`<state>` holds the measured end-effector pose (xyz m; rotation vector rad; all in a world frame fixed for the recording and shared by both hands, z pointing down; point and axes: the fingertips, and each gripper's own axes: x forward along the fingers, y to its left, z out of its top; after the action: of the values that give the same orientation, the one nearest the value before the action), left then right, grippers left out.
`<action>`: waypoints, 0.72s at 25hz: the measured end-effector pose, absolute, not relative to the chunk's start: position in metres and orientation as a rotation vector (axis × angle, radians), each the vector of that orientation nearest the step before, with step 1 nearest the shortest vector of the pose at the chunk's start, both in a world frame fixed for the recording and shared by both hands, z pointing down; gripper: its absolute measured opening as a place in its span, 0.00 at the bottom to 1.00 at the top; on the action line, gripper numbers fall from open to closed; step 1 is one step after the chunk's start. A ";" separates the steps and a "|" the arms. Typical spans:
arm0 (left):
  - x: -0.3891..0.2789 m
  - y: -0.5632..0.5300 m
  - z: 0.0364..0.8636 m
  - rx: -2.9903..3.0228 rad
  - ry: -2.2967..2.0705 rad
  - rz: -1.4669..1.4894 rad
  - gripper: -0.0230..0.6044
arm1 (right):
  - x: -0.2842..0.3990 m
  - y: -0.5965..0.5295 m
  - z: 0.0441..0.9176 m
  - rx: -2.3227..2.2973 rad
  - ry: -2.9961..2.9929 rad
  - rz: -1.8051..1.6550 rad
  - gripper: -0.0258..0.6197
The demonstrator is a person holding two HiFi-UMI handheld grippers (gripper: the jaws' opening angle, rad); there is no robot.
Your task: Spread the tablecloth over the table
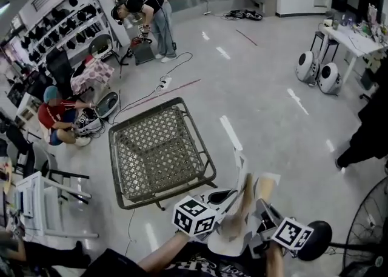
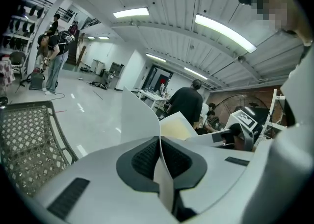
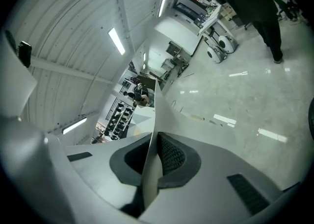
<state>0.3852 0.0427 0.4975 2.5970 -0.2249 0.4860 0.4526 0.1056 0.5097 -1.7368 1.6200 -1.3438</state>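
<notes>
My left gripper (image 2: 159,161) and right gripper (image 3: 156,157) each pinch the cloth (image 1: 245,192) (bunched by my body); the counter (image 1: 159,148) lies bare, so all the spreading is left.

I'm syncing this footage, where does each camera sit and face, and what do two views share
Left gripper view: on the left gripper, along jaws shut on the tablecloth; table at left.
Right gripper view: on the right gripper, jaws shut on tablecloth, facing floor.
Head view: on the head, steeply down at the table; forearm, both grippers show.
Shared: tablecloth in all.
</notes>
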 end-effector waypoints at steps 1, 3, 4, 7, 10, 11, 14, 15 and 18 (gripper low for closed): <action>0.394 0.033 0.498 2.600 -0.247 0.488 0.07 | 0.463 0.097 0.510 -1.730 1.639 -1.341 0.06; 0.408 0.014 0.498 2.615 -0.291 0.492 0.07 | 0.485 0.079 0.512 -1.718 1.656 -1.333 0.06; 0.415 0.004 0.497 2.623 -0.306 0.492 0.07 | 0.495 0.070 0.513 -1.716 1.657 -1.328 0.06; 0.428 -0.020 0.493 2.630 -0.324 0.486 0.07 | 0.523 0.049 0.513 -1.731 1.646 -1.314 0.06; 0.432 -0.043 0.489 2.631 -0.345 0.481 0.07 | 0.542 0.029 0.511 -1.743 1.632 -1.304 0.06; 0.432 -0.051 0.488 2.636 -0.358 0.482 0.07 | 0.547 0.022 0.511 -1.757 1.631 -1.302 0.06; 0.423 -0.083 0.486 2.653 -0.391 0.477 0.07 | 0.545 -0.002 0.509 -1.797 1.637 -1.289 0.06; 0.419 -0.095 0.485 2.658 -0.399 0.466 0.07 | 0.541 -0.012 0.508 -1.801 1.640 -1.279 0.06; 0.409 -0.141 0.476 2.686 -0.404 0.417 0.07 | 0.528 -0.048 0.496 -1.811 1.640 -1.229 0.06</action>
<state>0.4092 -0.1410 0.4756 2.6856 -0.4042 0.4165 0.5282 -0.0476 0.4961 -1.8108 1.6397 -1.2289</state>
